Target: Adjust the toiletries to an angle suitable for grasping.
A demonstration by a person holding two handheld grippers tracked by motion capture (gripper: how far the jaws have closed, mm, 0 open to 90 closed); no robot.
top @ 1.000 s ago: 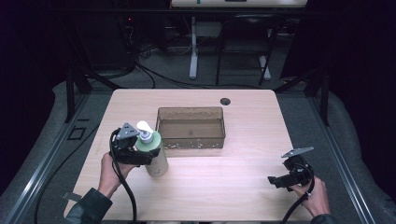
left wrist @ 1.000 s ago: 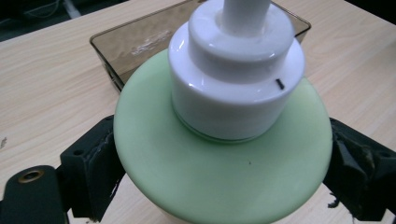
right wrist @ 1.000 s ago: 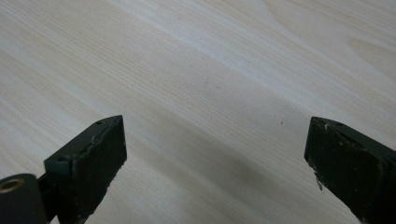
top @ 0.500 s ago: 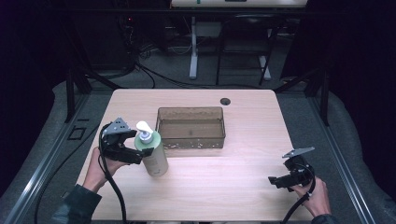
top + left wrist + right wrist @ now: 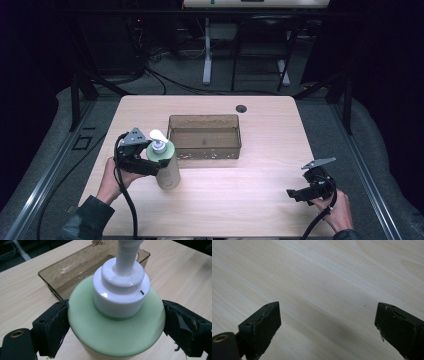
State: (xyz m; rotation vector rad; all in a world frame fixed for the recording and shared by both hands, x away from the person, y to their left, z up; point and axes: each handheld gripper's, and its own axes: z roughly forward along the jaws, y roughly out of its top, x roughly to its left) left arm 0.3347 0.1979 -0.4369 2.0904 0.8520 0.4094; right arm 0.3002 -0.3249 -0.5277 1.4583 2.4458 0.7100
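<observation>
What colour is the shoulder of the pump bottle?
Pale green shoulder on the pump bottle, under a white collar; clearest in the left gripper view.

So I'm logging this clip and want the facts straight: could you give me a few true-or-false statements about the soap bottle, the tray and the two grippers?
1. The left hand-held gripper has its jaws around the green pump bottle with the white pump top. True.
2. The bottle lies on its side inside the tray. False: it stands upright on the light wooden table, beside the brown see-through plastic tray.
3. The right hand-held gripper holds a cloth. False: its jaws are open with nothing between them, over bare table.
4. The tray holds no objects. True.
5. A small dark round hole sits in the table beyond the tray. True.
</observation>
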